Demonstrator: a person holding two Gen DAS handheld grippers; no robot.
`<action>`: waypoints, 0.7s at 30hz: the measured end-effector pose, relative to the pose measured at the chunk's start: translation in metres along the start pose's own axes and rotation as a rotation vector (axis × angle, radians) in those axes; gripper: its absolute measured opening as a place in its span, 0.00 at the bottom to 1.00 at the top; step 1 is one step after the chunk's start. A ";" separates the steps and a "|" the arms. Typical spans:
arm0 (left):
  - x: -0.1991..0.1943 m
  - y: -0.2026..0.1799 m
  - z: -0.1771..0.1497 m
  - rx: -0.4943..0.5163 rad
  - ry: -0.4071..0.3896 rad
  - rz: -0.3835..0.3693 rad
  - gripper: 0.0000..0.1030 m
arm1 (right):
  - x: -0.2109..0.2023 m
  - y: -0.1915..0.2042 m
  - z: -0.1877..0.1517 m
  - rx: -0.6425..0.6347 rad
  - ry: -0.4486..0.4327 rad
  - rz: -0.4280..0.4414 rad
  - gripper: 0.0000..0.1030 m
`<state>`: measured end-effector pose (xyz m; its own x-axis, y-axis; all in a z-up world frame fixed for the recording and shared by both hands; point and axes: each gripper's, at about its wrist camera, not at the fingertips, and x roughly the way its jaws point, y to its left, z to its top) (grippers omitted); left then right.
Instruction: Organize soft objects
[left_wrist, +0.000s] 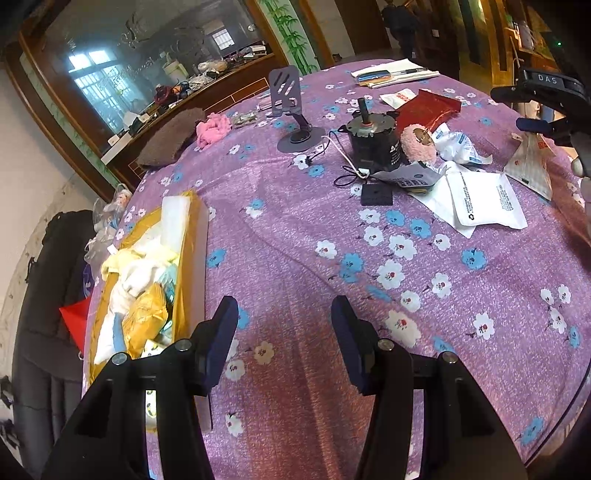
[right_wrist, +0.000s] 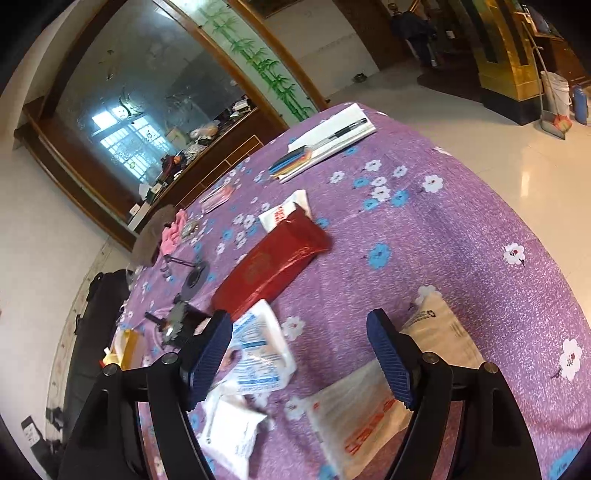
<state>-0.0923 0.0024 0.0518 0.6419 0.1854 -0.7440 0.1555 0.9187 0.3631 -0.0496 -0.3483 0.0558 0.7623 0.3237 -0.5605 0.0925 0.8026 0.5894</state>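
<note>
Two grippers over a purple flowered tablecloth (left_wrist: 295, 240), listed near to far.

1. Left gripper (left_wrist: 284, 314): jaws part-open, nothing between them, bare cloth below.
2. Gold box (left_wrist: 190, 236), at 9 o'clock of the left gripper, at the table's left edge: holds yellow and white soft cloths (left_wrist: 140, 273); its near end is hidden behind the gripper.
3. Open cloth runs from the left jaws toward 12 o'clock, free up to the black motor (left_wrist: 373, 138).
4. Right gripper (right_wrist: 299, 332): jaws wide, gripping nothing; a crumpled white printed bag (right_wrist: 258, 354) lies below its left finger, contact unclear. A cream bag (right_wrist: 369, 417) is partly hidden behind its right finger and blurred.
5. Pink fluffy item (left_wrist: 417, 142), touching the motor at its 3 o'clock.
6. Red pouch (right_wrist: 273, 262), at 12 o'clock of the right jaws.
7. Pink soft cloth (left_wrist: 212, 127) and brown fuzzy pad (left_wrist: 170, 138), at the far left edge, the pad overhanging.
</note>
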 end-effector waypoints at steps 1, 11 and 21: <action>0.001 -0.001 0.001 0.004 0.001 0.001 0.49 | 0.001 -0.001 0.000 -0.003 -0.008 0.005 0.73; 0.009 -0.025 0.017 0.048 0.000 -0.003 0.49 | -0.005 -0.011 0.005 -0.023 -0.091 -0.001 0.76; 0.010 -0.036 0.022 0.067 -0.005 -0.009 0.49 | 0.001 -0.012 0.006 -0.025 -0.094 -0.042 0.81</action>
<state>-0.0748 -0.0362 0.0437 0.6437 0.1751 -0.7449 0.2116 0.8948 0.3932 -0.0460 -0.3605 0.0513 0.8148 0.2418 -0.5270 0.1106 0.8274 0.5506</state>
